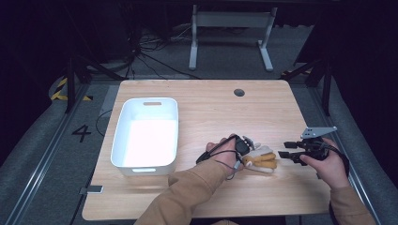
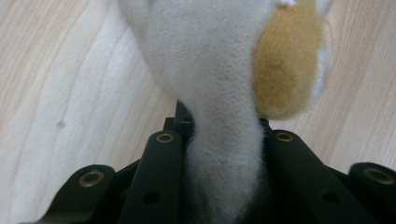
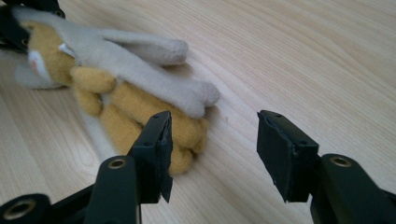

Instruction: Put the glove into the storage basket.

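Seen from the high view: a plush toy (image 1: 262,159), tan and cream, lying on its side on the light wooden table (image 1: 211,112), toward the near edge and right of centre. Left gripper (image 1: 248,149) pressed in at the toy's left end, jaws clamped on a cream part of it. Right gripper (image 1: 287,149) just beside the toy's right end, jaws pointing left toward it, grey three-cornered plate (image 1: 319,131) on top. Both held by a person in tan sleeves (image 1: 187,187), forearms reaching in from the bottom edge.

In the left gripper view: cream fabric of the plush toy (image 2: 219,140) squeezed into a narrow neck between the two black jaws, a tan rounded part bulging just to the right, pale table (image 2: 70,93) on either side.

In the right gripper view: right gripper (image 3: 212,154) with jaws spread wide, nothing between them but bare table (image 3: 303,56). Plush toy (image 3: 130,93) lying ahead and to the left, long cream limbs draped across the tan body, left jaw tip overlapping the toy's near end; contact impossible to tell.

On the left half of the table: a white rectangular bin (image 1: 146,136), well apart from the toy. Near the far edge, a small dark round hole (image 1: 239,92) in the tabletop.
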`<state>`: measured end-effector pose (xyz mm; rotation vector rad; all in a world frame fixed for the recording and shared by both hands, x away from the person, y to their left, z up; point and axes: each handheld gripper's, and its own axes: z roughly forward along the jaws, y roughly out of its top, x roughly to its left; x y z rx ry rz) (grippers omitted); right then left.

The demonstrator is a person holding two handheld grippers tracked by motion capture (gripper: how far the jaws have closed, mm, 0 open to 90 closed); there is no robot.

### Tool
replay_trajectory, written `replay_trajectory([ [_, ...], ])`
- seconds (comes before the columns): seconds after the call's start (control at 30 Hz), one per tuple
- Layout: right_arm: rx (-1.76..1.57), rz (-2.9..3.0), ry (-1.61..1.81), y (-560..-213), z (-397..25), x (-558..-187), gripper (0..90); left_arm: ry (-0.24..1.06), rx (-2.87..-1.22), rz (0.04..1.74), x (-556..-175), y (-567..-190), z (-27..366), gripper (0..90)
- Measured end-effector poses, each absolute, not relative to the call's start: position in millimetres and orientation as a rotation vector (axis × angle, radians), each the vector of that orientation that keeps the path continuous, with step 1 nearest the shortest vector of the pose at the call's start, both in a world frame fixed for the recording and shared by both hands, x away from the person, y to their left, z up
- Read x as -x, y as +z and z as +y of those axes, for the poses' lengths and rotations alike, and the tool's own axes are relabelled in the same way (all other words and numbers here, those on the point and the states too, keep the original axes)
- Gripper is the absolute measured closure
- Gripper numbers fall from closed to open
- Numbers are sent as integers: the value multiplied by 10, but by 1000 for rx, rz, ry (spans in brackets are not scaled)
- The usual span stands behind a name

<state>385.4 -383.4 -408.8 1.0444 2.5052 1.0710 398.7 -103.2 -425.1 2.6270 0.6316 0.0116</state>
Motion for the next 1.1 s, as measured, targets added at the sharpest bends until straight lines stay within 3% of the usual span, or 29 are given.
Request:
replay_trajectory([
  [1.1,-1080,2544,1088,-4198,-3735,-4119,466,67,-2438,1019,-4032,-3302,-52,749],
])
